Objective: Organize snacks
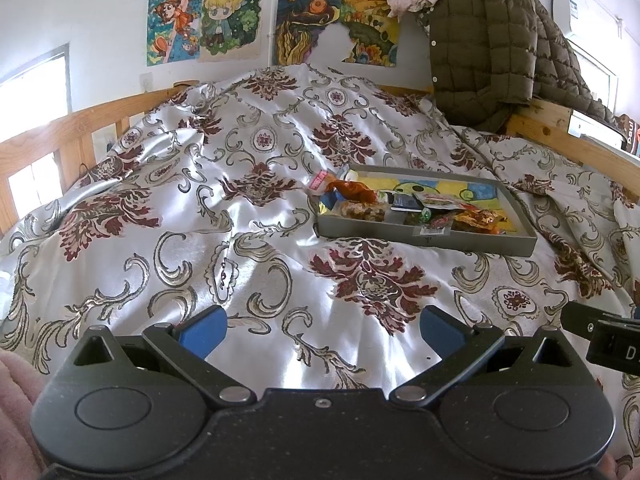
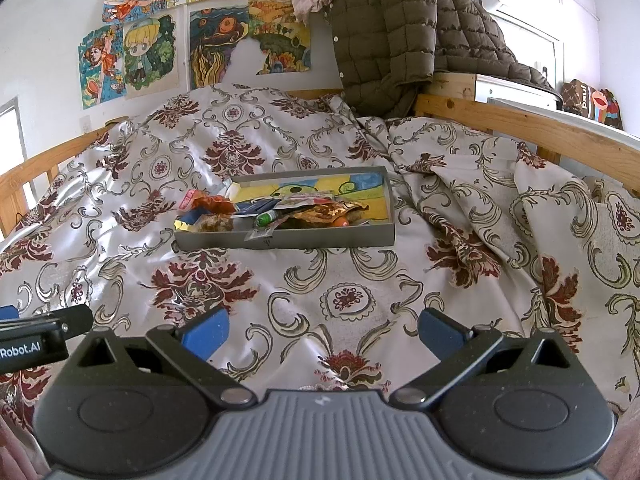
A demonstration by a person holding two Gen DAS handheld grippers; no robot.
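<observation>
A shallow grey tray [image 1: 436,238] [image 2: 320,238] lies on the patterned bedspread, holding several snack packets [image 1: 436,210] [image 2: 304,212] piled along its near side. A pink-and-red wrapped snack [image 1: 320,181] [image 2: 191,200] hangs over the tray's left end onto the cover. My left gripper [image 1: 324,330] is open, well short of the tray and to its left, nothing between its blue pads [image 1: 204,330]. My right gripper [image 2: 324,330] is open too, low over the bedspread in front of the tray, and it holds nothing.
A wooden bed rail [image 1: 60,132] [image 2: 532,124] runs around the bed. A brown quilted jacket [image 1: 492,40] [image 2: 400,28] hangs at the far right corner. Drawings [image 1: 240,20] cover the back wall. Rumpled cover folds [image 2: 480,216] rise right of the tray.
</observation>
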